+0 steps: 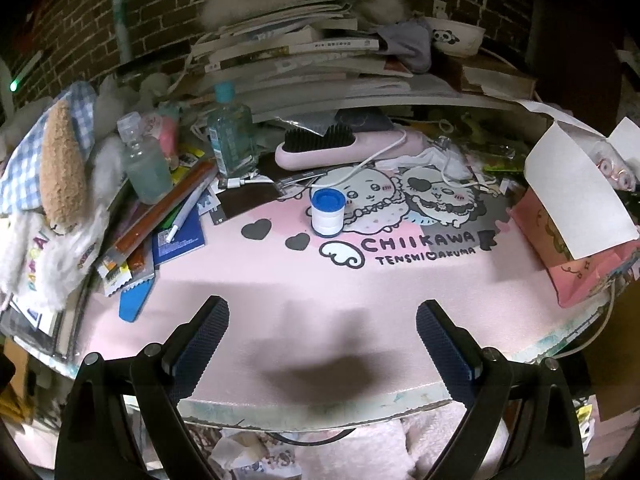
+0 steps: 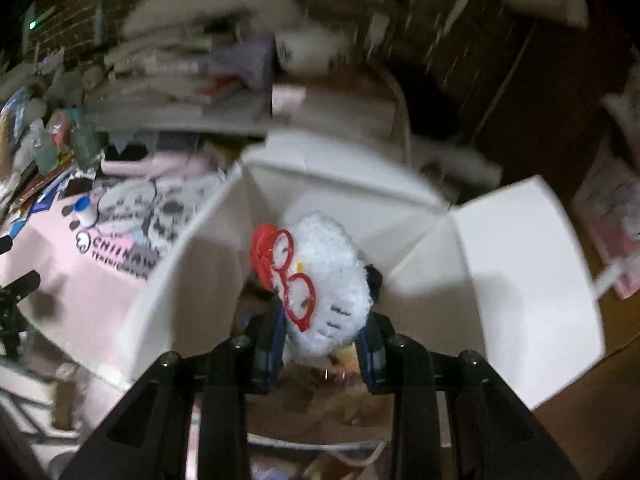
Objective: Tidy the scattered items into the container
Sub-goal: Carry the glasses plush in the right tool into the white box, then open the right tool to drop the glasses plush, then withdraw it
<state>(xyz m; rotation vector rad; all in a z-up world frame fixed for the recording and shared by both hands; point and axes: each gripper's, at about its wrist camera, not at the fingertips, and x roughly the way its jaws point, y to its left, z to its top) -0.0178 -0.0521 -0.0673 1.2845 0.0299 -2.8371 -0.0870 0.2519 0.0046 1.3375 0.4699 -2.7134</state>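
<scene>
1. Above the open white box [image 2: 500, 280], the right tool [image 2: 320, 344] pinches a white plush toy [image 2: 328, 280] between its two fingers; the toy wears red glasses [image 2: 290, 276] and a red bow [image 2: 262, 248].
2. The box flaps stand spread outward, and the toy hangs over the box's opening; the right wrist view is blurred, so whether it touches the inside walls cannot be told.
3. The left tool [image 1: 322, 332] hovers over the near edge of the pink mat [image 1: 260, 280] on the surface, its fingers spread wide with nothing between them.
4. A small white jar with a blue lid [image 1: 328, 212] stands upright on the mat, ahead of the left tool and well apart from it.
5. Behind the jar lies a pink hairbrush [image 1: 344, 146] with a white cable [image 1: 380, 158] draped over it.
6. Two clear bottles [image 1: 232, 136] stand at the left among pens, packets and a blue booklet [image 1: 180, 236].
7. From the left wrist view, the box [image 1: 576, 188] sits at the right edge of the mat.
</scene>
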